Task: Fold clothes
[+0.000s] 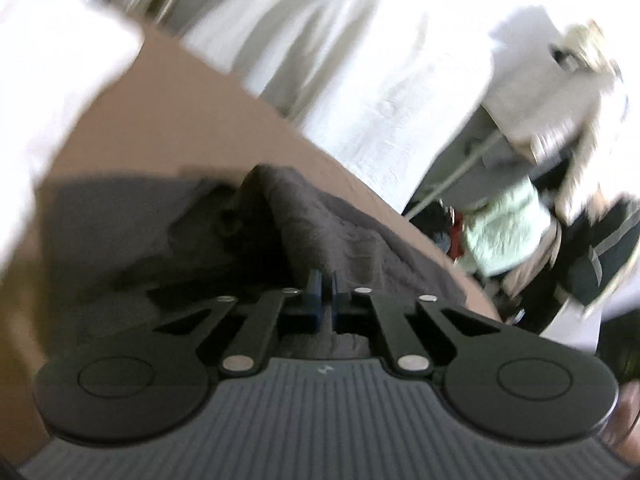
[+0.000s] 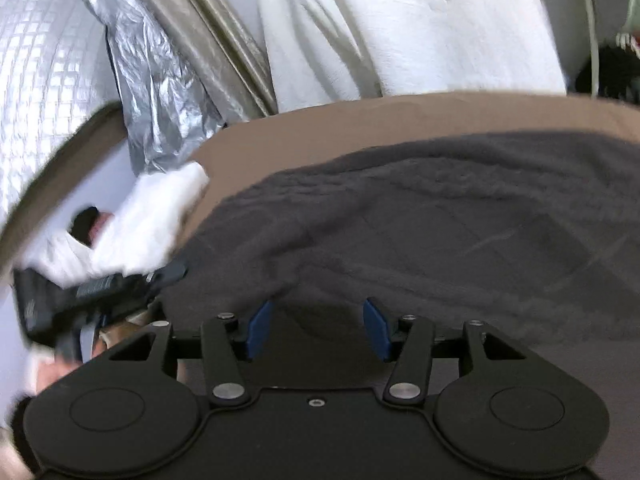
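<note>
A dark grey fleecy garment [image 1: 320, 224] lies rumpled on a tan table [image 1: 168, 112]. My left gripper [image 1: 323, 300] has its blue pads together, pinching a raised ridge of that garment that runs away from the tips. In the right wrist view the same garment [image 2: 440, 216] spreads across the table [image 2: 360, 128]. My right gripper [image 2: 318, 328] stands open low over its near edge, and its blue pads [image 2: 260, 328] touch nothing. The left gripper [image 2: 80, 300] also appears at the lower left, held by an arm in a white sleeve [image 2: 152, 220].
White cloth [image 2: 400, 28] hangs behind the table, with a crinkled silver sheet [image 2: 160, 92] and a white tiled wall [image 2: 40, 60] to its left. Beyond the table's right edge lies a heap of clothes with a pale green piece [image 1: 504, 232]. A white sleeve [image 1: 52, 92] fills the left.
</note>
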